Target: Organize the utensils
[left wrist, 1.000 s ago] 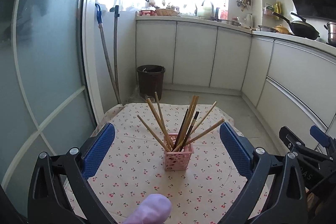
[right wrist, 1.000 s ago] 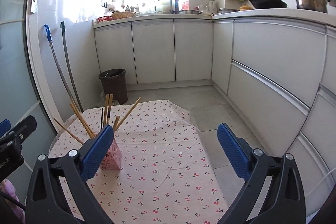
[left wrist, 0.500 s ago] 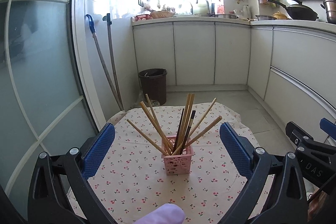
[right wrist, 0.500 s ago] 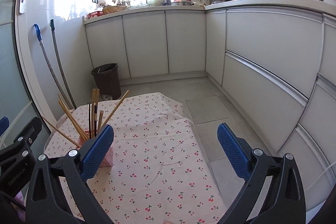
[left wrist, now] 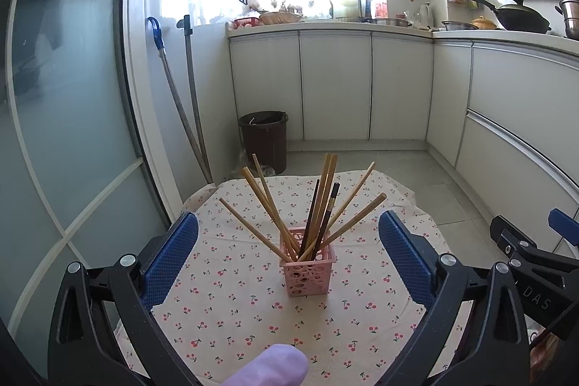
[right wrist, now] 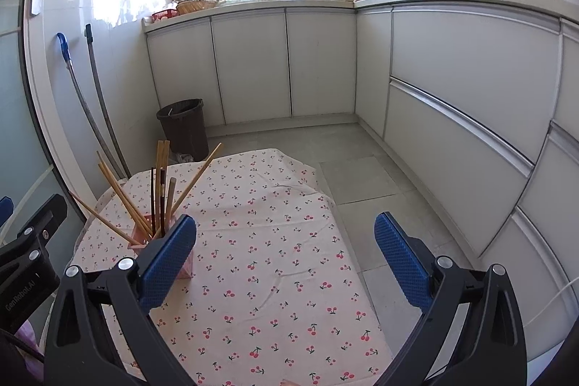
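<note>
Pink basket of chopsticks sits mid-desk, dead ahead of your left tongs, centred between its pads. Left is nearer, I'd say. From your right tongs it's off to the left, partly behind the left pad. Both tongs are spread wide, holding nothing. Sticks stand roughly upright, tips fanning up and outward.

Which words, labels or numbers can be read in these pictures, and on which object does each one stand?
"DAS": on the black body of the right gripper, seen from the left wrist; the word may be cut off.
"GenRobot.AI": on the black body of the left gripper, seen from the right wrist.
Bottles and packets on the counter: any labels are too small to read.
</note>
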